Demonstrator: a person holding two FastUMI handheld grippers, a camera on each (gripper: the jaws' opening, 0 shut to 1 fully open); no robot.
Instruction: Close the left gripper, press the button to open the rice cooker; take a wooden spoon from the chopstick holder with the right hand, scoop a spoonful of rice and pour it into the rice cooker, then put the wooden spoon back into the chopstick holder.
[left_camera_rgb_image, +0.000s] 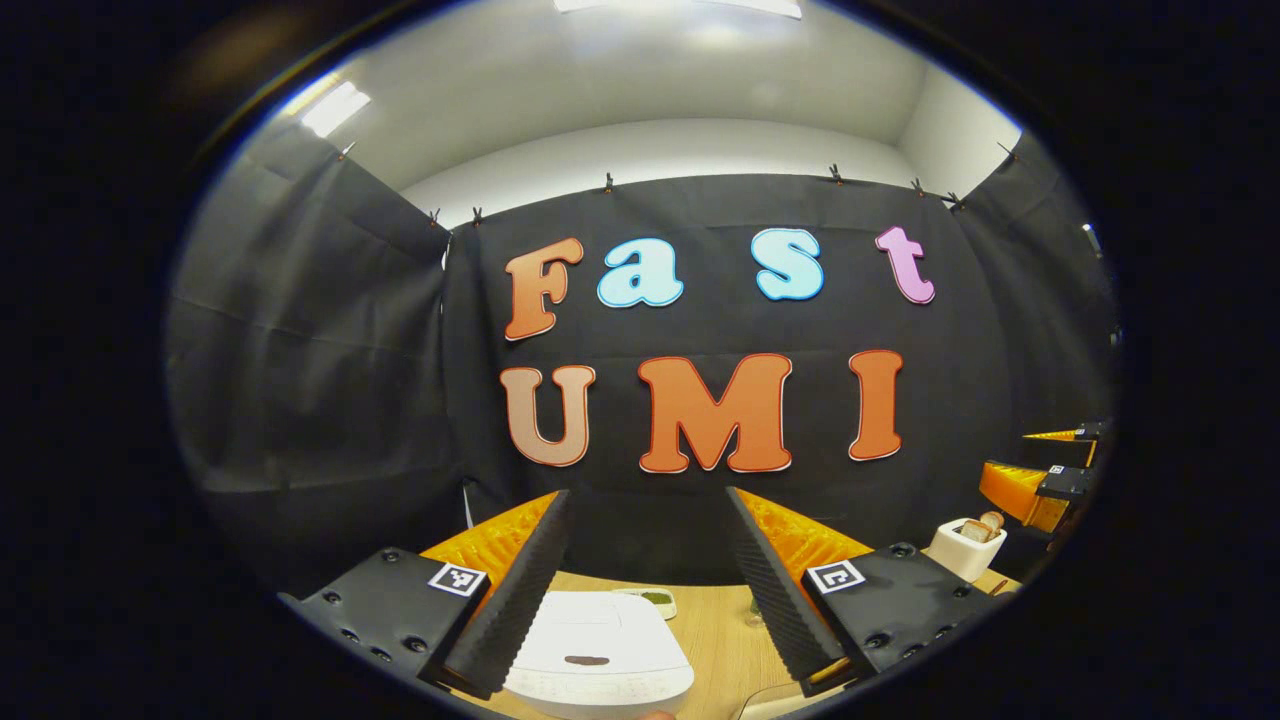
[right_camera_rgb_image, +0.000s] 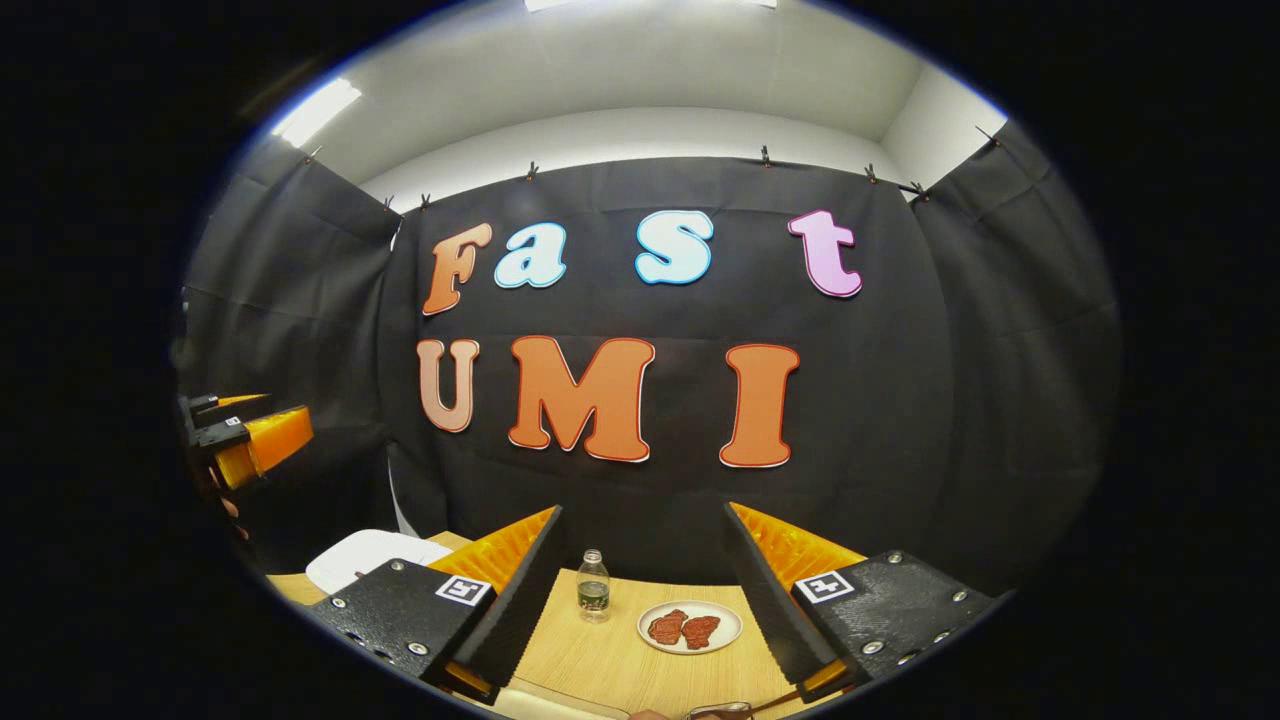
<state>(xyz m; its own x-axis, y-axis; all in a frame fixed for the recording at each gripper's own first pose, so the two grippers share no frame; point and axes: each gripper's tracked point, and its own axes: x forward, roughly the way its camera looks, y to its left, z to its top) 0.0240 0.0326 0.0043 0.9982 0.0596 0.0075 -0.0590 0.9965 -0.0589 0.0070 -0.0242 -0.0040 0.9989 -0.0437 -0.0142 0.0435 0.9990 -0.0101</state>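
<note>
The white rice cooker (left_camera_rgb_image: 598, 660) sits on the wooden table just below and ahead of my left gripper (left_camera_rgb_image: 648, 495), lid down, with a dark oval button (left_camera_rgb_image: 587, 660) on top. That gripper's jaws are wide open and hold nothing. In the right gripper view the cooker (right_camera_rgb_image: 370, 555) lies at the lower left. My right gripper (right_camera_rgb_image: 644, 510) is open too, held empty above the table. At the bottom edge of that view are a glass rim (right_camera_rgb_image: 720, 710) and a thin wooden stick (right_camera_rgb_image: 775, 703); I cannot tell what they belong to.
A small clear bottle (right_camera_rgb_image: 593, 585) and a white plate (right_camera_rgb_image: 690, 640) with two red pieces stand ahead of the right gripper. A white toaster (left_camera_rgb_image: 968, 545) with bread stands at the right, and a small dish (left_camera_rgb_image: 655, 598) lies behind the cooker.
</note>
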